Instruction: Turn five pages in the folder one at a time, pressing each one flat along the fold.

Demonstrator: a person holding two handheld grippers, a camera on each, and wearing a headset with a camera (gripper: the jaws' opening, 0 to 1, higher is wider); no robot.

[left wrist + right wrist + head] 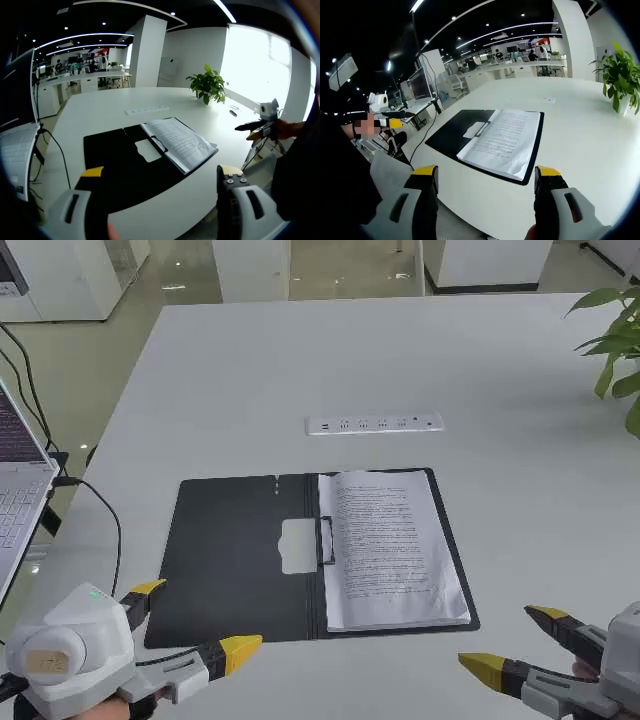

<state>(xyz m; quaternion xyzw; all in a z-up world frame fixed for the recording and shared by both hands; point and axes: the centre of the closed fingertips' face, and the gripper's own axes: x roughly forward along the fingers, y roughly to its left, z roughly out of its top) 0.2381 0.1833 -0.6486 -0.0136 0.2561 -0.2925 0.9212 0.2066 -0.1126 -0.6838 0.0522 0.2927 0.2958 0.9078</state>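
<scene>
A black folder (230, 560) lies open on the white table (500, 390), its left cover bare and a stack of printed pages (392, 545) clipped on its right half. The folder (125, 160) and its pages (180, 142) lie ahead in the left gripper view; in the right gripper view the pages (505, 140) rest on the folder (452, 132). My left gripper (195, 620) hovers open near the folder's front left corner. My right gripper (515, 635) is open at the front right, apart from the folder. Both hold nothing.
A white power strip (374, 424) lies beyond the folder. A laptop (20, 480) with a cable (105, 520) sits at the left edge. A potted plant (615, 340) stands at the far right. The table's front edge runs just under both grippers.
</scene>
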